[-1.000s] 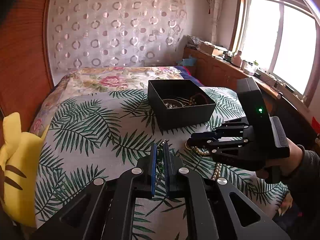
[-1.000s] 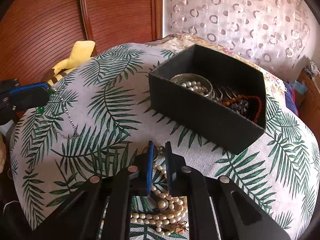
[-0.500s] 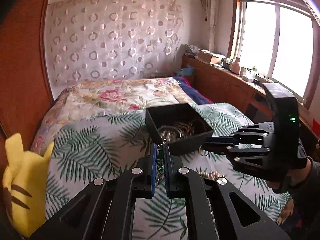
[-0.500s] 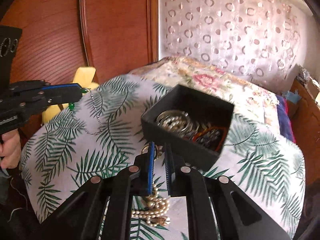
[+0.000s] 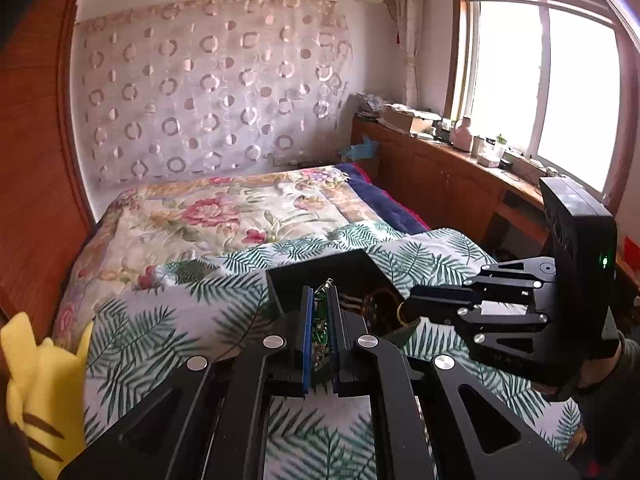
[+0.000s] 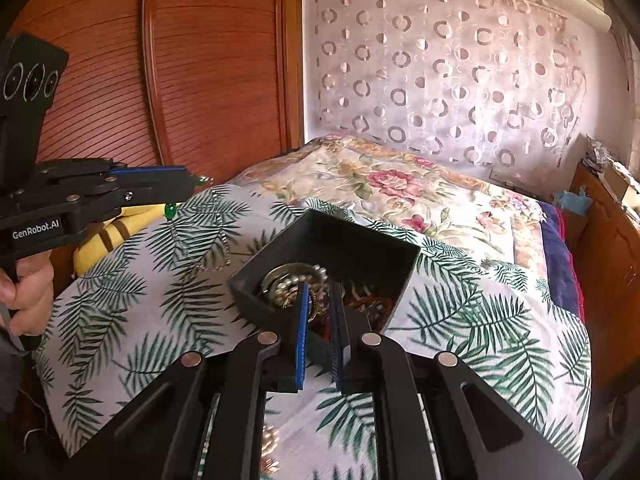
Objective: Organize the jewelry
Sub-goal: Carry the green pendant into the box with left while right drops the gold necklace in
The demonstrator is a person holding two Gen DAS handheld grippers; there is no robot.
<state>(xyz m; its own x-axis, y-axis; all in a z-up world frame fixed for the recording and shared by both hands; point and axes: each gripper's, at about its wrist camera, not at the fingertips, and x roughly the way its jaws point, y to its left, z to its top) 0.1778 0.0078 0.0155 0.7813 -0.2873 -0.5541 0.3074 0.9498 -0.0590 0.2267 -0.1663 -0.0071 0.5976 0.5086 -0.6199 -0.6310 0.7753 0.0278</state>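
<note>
Fingers (image 5: 308, 312) — silver chain (image 6: 216, 236) hanging down

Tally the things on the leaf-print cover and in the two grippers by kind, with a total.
Black box: 1
Grippers, left and right: 2
Chain with green beads, held by the left: 1
Pearl strand, hanging from the right: 1
Yellow plush toy: 1
Total: 6

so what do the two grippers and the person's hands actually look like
Both grippers are black linkage frames with silver rivets and blue-edged fingers. The left gripper carries white "GenRobot.AI" lettering and three white circles; the right gripper shows a green light. Bare left hand; dark right sleeve.
</note>
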